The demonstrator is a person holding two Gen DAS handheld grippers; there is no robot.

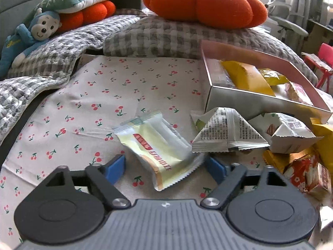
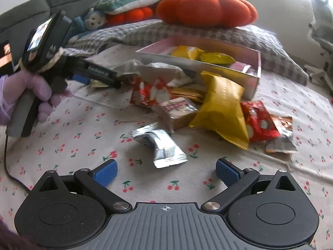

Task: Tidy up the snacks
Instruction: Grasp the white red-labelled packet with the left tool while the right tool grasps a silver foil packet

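Both grippers are released, the left gripper (image 1: pixel 165 167) with a pale yellow snack packet (image 1: pixel 157 149) lying between its fingers and the right gripper (image 2: pixel 165 171) near a silver packet (image 2: pixel 161 145), on the cherry-print bed sheet (image 1: pixel 83 104) beside the pink box (image 1: pixel 256 102) of snacks.

Both cams sit low over the cherry-print cloth (image 1: pixel 129 87), looking forward along their own blue fingers toward the pillows. Left wrist view is close in, with the pink box (image 1: pixel 249 102) at its right. Right wrist view sits further back and more to the right, box (image 2: pixel 229 70) centre. Shared: box, orange pumpkin cushion (image 1: pixel 208 6) (image 2: pixel 206 10), blue monkey toy (image 1: pixel 31 33) (image 2: pixel 91 21).
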